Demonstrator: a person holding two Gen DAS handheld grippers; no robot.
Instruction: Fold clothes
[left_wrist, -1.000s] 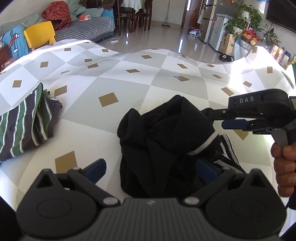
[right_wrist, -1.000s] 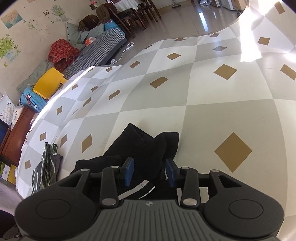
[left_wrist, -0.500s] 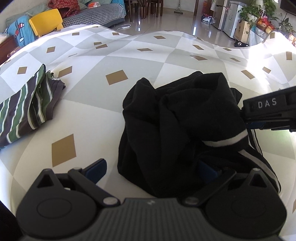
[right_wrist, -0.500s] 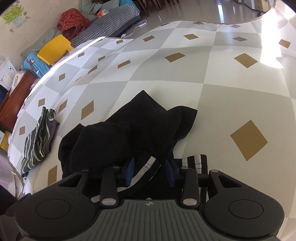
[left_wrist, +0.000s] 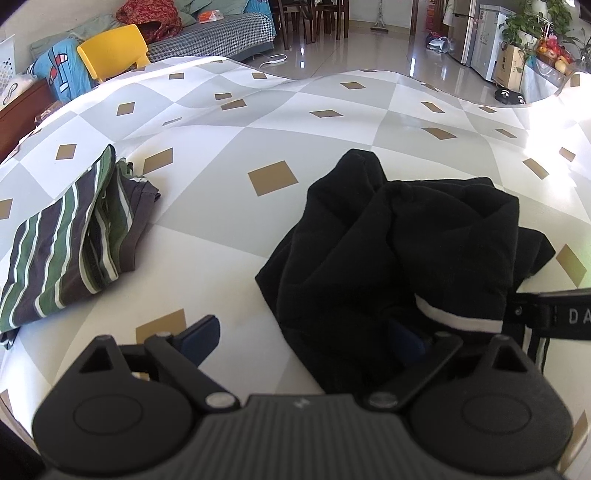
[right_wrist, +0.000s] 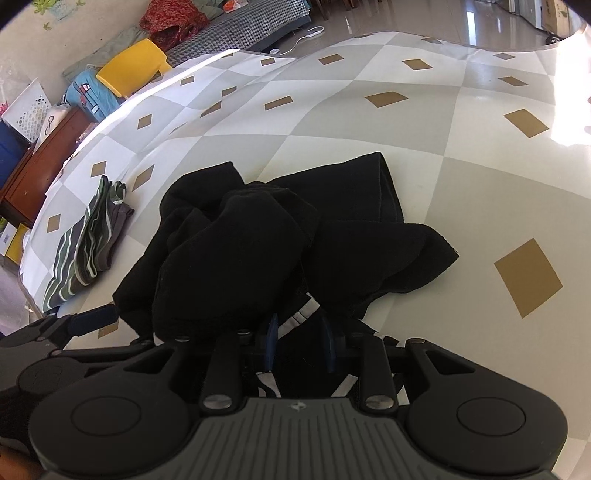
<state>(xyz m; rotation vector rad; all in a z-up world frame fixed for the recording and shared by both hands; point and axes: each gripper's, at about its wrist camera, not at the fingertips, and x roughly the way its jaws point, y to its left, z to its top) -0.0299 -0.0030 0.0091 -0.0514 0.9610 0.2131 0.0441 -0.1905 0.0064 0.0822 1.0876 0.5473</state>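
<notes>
Right gripper (right_wrist: 297, 341) is closing on the black garment's (right_wrist: 258, 236) striped hem just ahead; left gripper (left_wrist: 303, 332) is gaping alongside.

Diamond-patterned tablecloth (left_wrist: 332, 140), grey and white with tan lozenges; beyond it a yellow chair (left_wrist: 114, 48), houndstooth sofa (left_wrist: 218, 33), fridge (left_wrist: 469, 29), potted plants (left_wrist: 524, 22)
</notes>
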